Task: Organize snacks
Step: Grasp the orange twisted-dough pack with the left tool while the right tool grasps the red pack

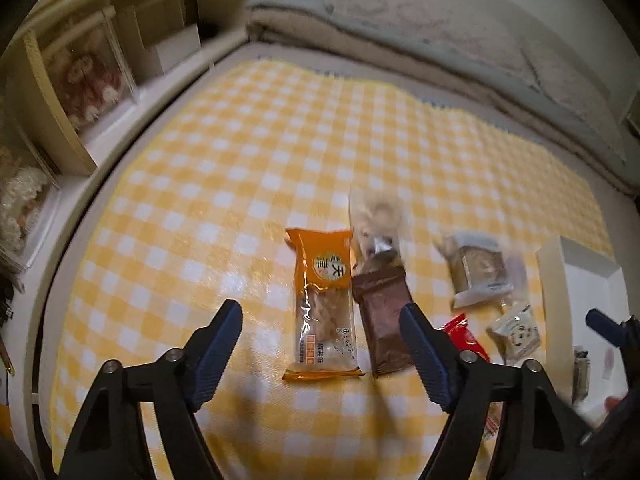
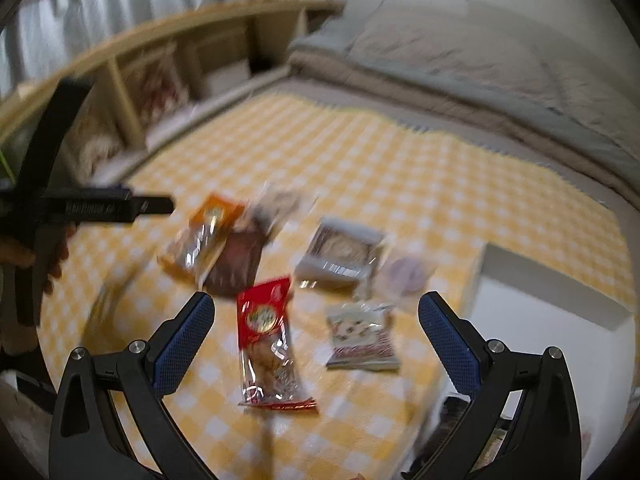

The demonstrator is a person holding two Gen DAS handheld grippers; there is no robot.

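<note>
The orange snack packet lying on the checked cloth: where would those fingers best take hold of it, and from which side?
Probably from above, across its narrow width near the middle. The orange snack packet lies flat and long on the yellow checked cloth, its left edge free, its right edge close beside the brown packet. The left gripper hangs open over it, so one finger must slip between the two.

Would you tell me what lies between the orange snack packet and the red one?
The brown packet lies between the orange packet and the red packet, touching the orange one; the left wrist view shows it best.
</note>
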